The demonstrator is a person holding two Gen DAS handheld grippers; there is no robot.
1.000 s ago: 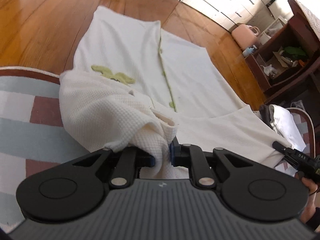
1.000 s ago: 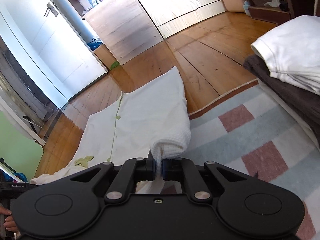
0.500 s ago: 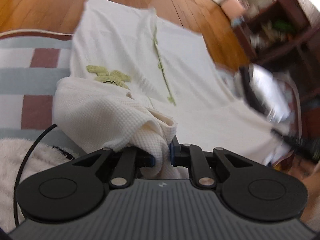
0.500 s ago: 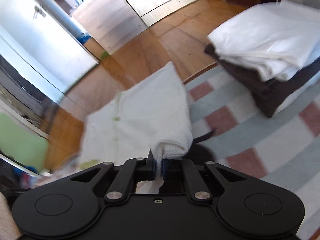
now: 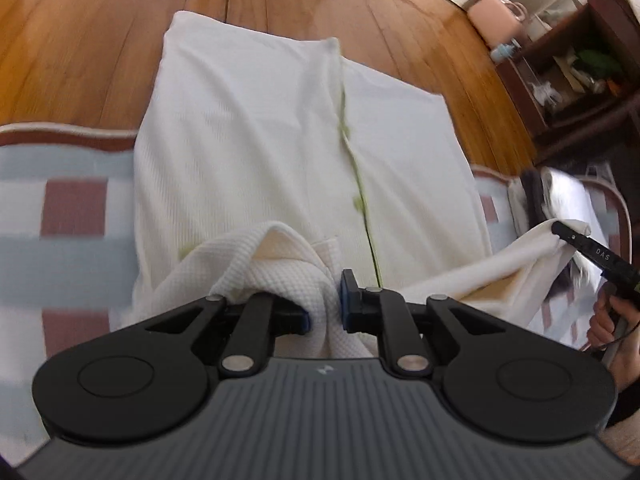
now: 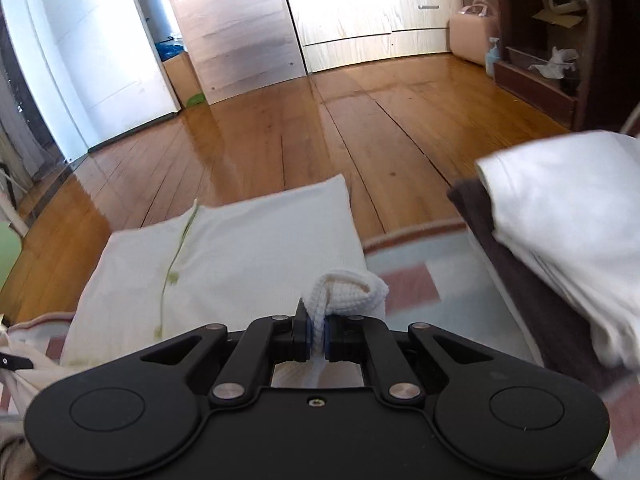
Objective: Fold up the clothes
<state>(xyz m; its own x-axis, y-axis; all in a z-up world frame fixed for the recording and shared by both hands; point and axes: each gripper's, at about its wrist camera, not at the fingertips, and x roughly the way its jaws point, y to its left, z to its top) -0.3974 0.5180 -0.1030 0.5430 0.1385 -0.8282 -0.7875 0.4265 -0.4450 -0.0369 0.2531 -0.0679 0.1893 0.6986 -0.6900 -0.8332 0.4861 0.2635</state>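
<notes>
Across wooden floor (image 5: 100,40) and checked rug (image 5: 72,216): white waffle-knit garment (image 5: 248,152) spread flat, green button placket (image 5: 360,196) down the middle. Left gripper (image 5: 325,312) jaws clamped on a bunched near corner of the cloth. Right gripper (image 6: 318,338) jaws pinched together on another rolled fold at the garment's right edge. Beside it, on the rug, folded white laundry (image 6: 568,224) stacked over dark fabric (image 6: 532,292).

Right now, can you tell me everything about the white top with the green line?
The white garment looks like waffle-knit cotton, with a green-trimmed placket and green buttons. It lies spread across the wooden floor and checked rug. The left gripper and right gripper each pinch a bunched near corner, lifted.
</notes>
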